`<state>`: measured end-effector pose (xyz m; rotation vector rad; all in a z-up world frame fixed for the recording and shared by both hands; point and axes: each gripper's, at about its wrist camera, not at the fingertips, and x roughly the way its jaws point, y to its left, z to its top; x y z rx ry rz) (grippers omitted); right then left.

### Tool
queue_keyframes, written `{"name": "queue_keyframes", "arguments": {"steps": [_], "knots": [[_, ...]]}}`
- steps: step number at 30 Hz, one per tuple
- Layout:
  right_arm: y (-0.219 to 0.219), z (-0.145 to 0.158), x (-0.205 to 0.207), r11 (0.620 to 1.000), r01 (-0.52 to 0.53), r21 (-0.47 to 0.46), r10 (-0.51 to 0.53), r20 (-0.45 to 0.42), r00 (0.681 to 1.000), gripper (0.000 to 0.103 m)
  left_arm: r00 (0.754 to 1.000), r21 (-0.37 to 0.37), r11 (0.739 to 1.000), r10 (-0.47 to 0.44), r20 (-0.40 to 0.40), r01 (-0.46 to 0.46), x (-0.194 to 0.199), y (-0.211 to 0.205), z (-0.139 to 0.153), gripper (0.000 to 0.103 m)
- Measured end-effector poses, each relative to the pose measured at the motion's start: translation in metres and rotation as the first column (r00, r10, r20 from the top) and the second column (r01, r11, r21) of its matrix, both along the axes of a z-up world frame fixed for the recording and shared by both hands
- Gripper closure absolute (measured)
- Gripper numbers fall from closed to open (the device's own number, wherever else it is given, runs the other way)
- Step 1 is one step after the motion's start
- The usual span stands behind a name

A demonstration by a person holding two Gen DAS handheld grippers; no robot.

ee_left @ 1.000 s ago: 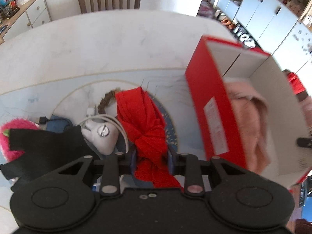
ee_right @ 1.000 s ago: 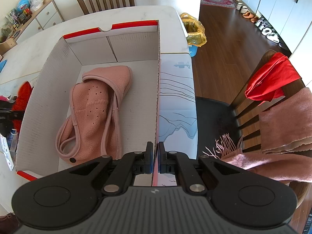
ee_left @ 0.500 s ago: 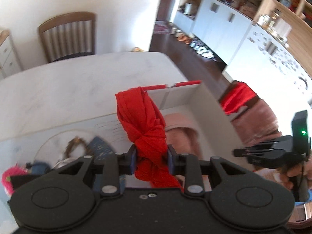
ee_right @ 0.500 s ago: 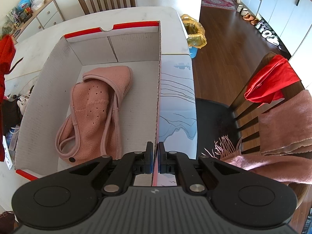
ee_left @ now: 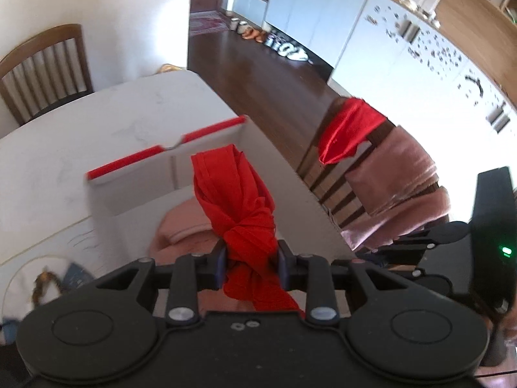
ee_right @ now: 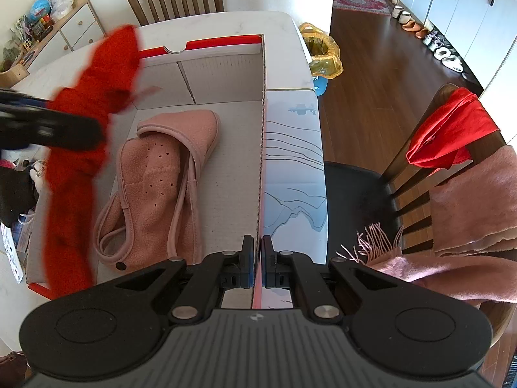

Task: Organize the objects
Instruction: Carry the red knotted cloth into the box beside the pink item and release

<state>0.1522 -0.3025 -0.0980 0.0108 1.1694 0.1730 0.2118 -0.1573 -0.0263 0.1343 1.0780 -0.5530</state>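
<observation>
The left gripper [ee_left: 250, 255] has its jaws clamped on the knot of a red scarf [ee_left: 240, 207], a sound place to pinch, since the bunched cloth cannot slip through as a single layer might. In its own view the scarf stands up toward 12 o'clock and a tail trails down behind the jaws; from the right wrist view it hangs at 9 o'clock, its loose end drooping along the left wall of the box [ee_right: 223, 64], so it is over the rim but not yet inside. The blur there suggests it is in motion.

The right gripper [ee_right: 257, 268] has its jaws together on the right wall of the box, at the near end. Judging by that hold, it is there to steady the cardboard so the box does not slide on the counter [ee_right: 284, 29] while cloth is dropped in.

A pink fleece hood [ee_right: 161, 174] already lies flat on the box floor, taking the left and middle; the bare strip at 3 o'clock beside it looks like the room left for the scarf.

At 3 o'clock, off the counter, a chair [ee_right: 416, 174] carries another red cloth [ee_right: 452, 129] and a pink fringed scarf [ee_right: 468, 213], probably waiting to be packed.
</observation>
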Motion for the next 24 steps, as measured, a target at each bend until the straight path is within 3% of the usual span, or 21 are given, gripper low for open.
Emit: {"name": "queue_keyframes", "arguments": {"steps": [13, 24], "knots": [[0.000, 0.000, 0.001, 1.000, 0.001, 0.001, -0.001, -0.001, 1.000, 0.100, 0.996, 0.102, 0.993, -0.059, -0.068, 0.066, 0.015, -0.051, -0.066, 0.074], [-0.002, -0.001, 0.002, 1.000, -0.004, -0.003, 0.004, 0.001, 1.000, 0.099, 0.992, 0.141, 0.986, -0.072, -0.107, 0.087, 0.019, -0.067, -0.093, 0.072]]}}
